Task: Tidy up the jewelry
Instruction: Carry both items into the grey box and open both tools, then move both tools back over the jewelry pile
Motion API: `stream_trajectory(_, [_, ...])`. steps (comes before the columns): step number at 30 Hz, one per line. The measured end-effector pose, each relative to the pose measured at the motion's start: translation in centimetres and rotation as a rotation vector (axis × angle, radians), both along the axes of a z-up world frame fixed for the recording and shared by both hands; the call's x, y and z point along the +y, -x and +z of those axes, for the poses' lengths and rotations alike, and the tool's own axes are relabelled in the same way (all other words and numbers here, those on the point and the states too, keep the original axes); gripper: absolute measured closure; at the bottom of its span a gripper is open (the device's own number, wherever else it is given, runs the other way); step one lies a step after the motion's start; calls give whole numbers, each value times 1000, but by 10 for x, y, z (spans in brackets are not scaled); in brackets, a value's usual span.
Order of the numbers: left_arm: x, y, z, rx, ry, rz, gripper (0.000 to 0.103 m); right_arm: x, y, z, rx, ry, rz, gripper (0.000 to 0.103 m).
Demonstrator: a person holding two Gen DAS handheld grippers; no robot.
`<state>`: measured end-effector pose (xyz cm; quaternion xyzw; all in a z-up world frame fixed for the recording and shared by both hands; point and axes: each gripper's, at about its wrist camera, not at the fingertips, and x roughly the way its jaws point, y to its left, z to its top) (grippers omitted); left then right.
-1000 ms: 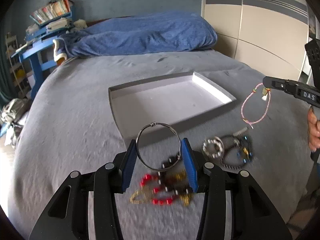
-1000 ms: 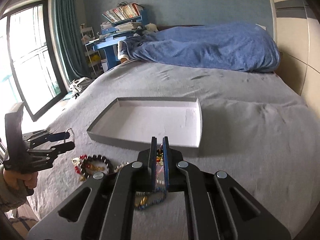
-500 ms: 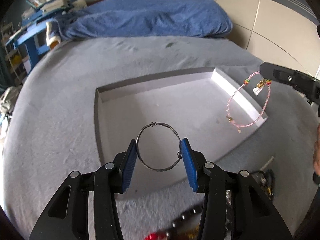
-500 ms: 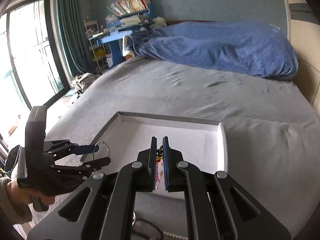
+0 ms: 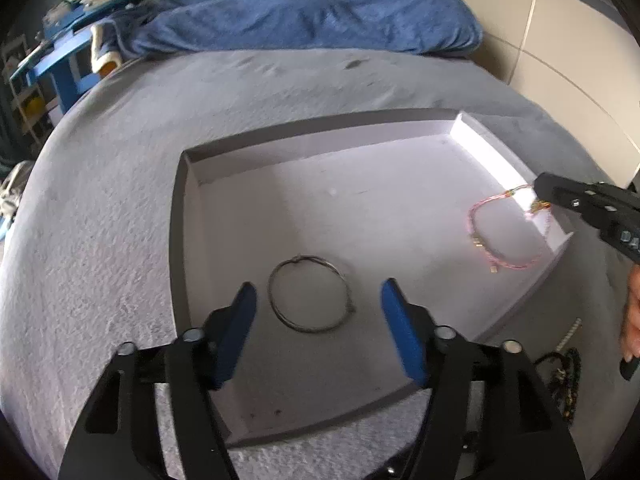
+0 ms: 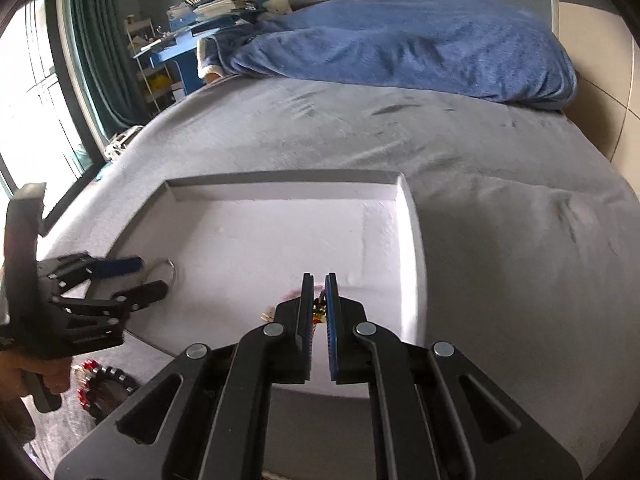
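Left gripper [image 5: 316,294]: jaws opening, pads clear of the wire bangle [image 5: 310,294] lying between them on the tray [image 5: 180,220] floor. Right gripper [image 6: 319,300]: clamped on the pink cord bracelet [image 6: 294,293], hanging over the tray's right side.

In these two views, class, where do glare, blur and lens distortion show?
Left wrist view: glare whitens the right wall of the shallow grey tray; the right tongs look blurred. Right wrist view: the window is blown out; the bed edge bows.
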<state>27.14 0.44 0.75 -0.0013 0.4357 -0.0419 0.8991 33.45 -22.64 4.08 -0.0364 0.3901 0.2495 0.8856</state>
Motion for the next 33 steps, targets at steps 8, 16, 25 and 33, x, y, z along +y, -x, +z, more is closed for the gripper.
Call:
stream_trajectory(8, [2,46,19,-116,41,22,11,-19,30,6,-53,-45,-11,70])
stream_trajectory(16, [15,103,20,-146,38,70,9,-41,81,-1,-52,-65,-18,47])
stream_trajectory(25, [29,159,5,-151,43,137,8,-59,131,-23,-3,-82,-67,38])
stream_trajectory(33, [25,177,-3,-178,25,154,8,-64,156,-32,-48,-98,-104,29])
